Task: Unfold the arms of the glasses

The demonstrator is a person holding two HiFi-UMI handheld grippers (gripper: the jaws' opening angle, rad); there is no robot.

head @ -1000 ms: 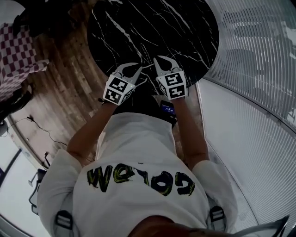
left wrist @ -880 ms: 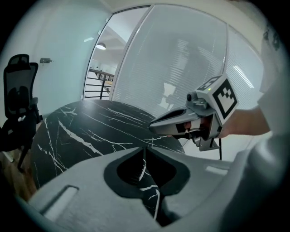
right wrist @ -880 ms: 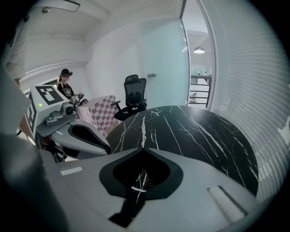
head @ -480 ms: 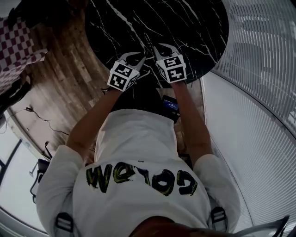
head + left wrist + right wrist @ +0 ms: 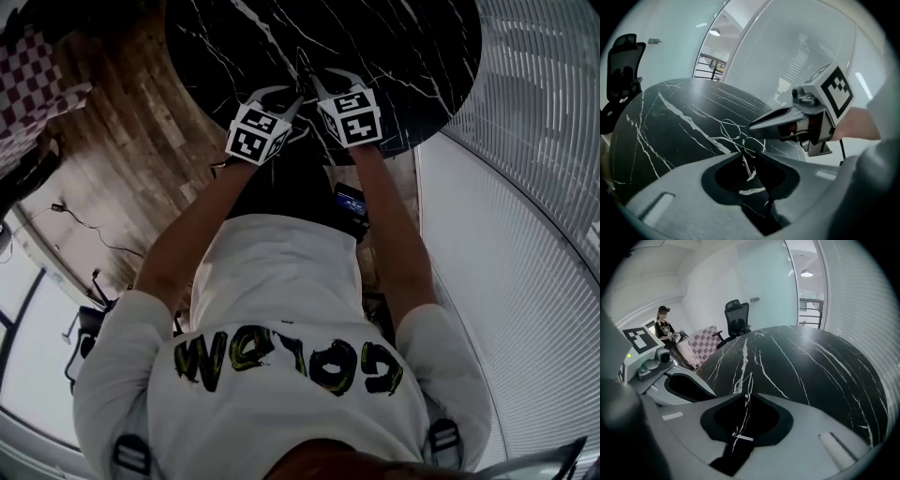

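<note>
Left claw (image 5: 749, 153): tips slightly spread, having just been opening. A thin pale strand of the glasses (image 5: 740, 138) runs through the gap; the pads do not look to be pressing on it.

Right claw (image 5: 747, 395): tips pressed together, pinching a thin wire arm of the glasses, which rises straight up out of the tips. From the left gripper view its closed tips meet the frame from the right.

Glasses: thin wire frame, pale against the dark stone. The lens rims lie just beyond the left claw's tips, low over the table or resting on it; cannot tell which. In the head view they are too fine to make out.

Both claws sit close side by side, tips converging, over the near edge of the table (image 5: 394, 37): round, black, with white marble veining.

Further out: wooden floor (image 5: 141, 141) to the left of the table, ribbed pale wall to the right. Across the table, an office chair (image 5: 737, 317), a checkered seat (image 5: 703, 345) beside it, and a seated person (image 5: 663, 326) at the far left.
</note>
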